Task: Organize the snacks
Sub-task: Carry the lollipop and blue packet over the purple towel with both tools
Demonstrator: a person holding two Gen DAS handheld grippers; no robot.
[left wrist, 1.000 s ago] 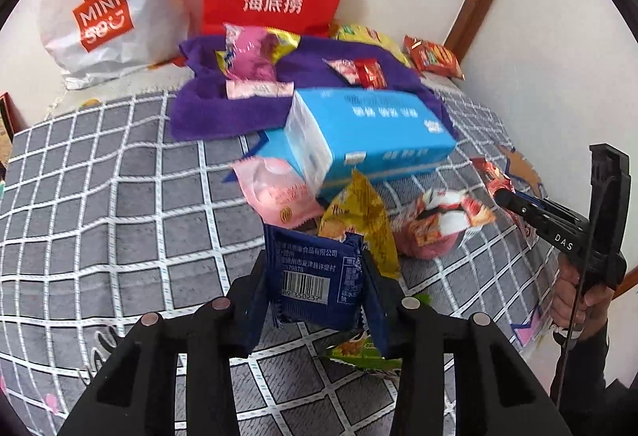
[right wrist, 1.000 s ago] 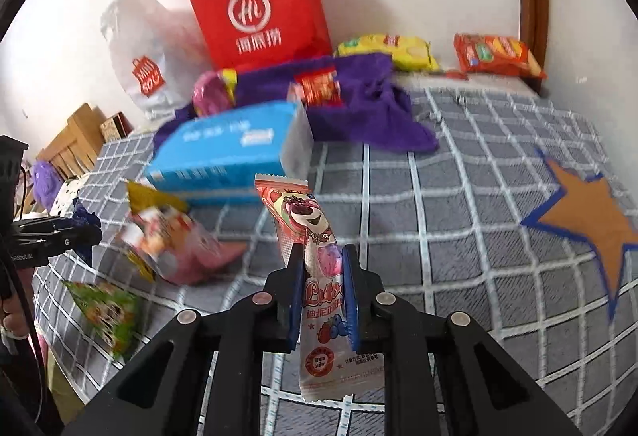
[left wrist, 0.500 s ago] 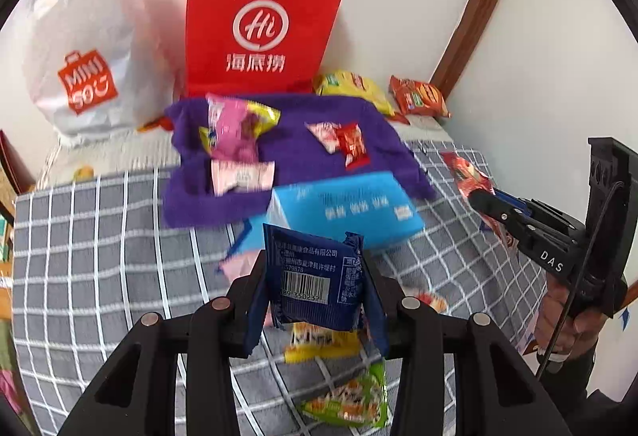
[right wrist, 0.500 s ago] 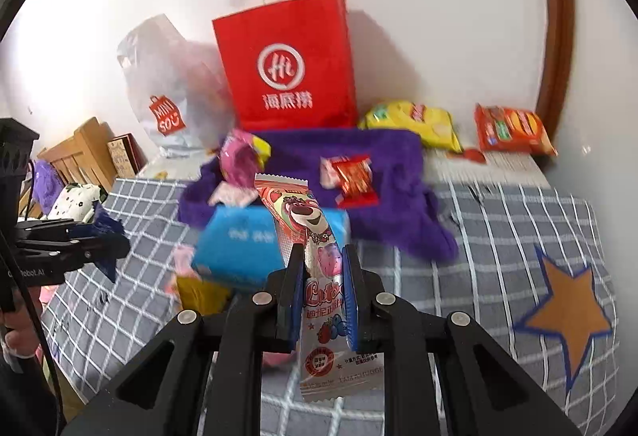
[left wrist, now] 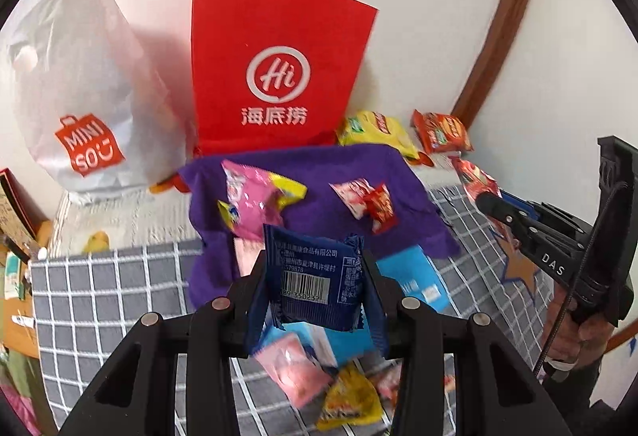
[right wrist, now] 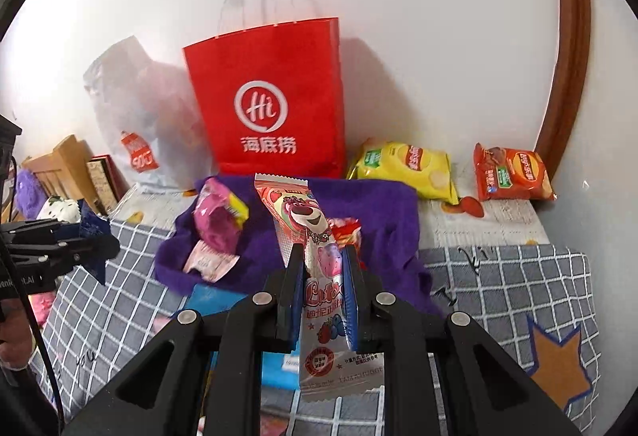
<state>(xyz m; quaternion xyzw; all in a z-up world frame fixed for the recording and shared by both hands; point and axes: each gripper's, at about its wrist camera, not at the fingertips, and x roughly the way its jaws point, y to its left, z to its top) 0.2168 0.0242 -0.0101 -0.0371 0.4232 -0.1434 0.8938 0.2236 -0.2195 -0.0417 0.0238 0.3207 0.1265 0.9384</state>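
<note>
My left gripper (left wrist: 315, 292) is shut on a dark blue snack packet (left wrist: 313, 282) with a barcode, held above the checked bed. My right gripper (right wrist: 321, 288) is shut on a long pink bear-print wafer packet (right wrist: 315, 256), also lifted. A purple cloth (left wrist: 319, 172) (right wrist: 382, 208) lies ahead with a pink-and-yellow packet (left wrist: 251, 200) and small red packets (left wrist: 371, 200) on it. Behind the cloth a red paper bag (left wrist: 275, 69) (right wrist: 271, 97) stands upright against the wall. In the left wrist view the right gripper (left wrist: 494, 206) shows at the right edge with its packet.
A white shopping bag (left wrist: 79, 105) leans left of the red bag. Yellow chips (right wrist: 402, 168) and red chips (right wrist: 510, 176) lie by the wall at the right. A blue tissue pack (left wrist: 414, 280) and loose snacks (left wrist: 347, 400) lie below my grippers. A wooden door frame (right wrist: 566, 49) rises at right.
Both grippers have risen and moved toward the purple cloth and the red bag, each keeping its packet. The tissue pack and loose snacks have dropped toward the bottom of both views.
</note>
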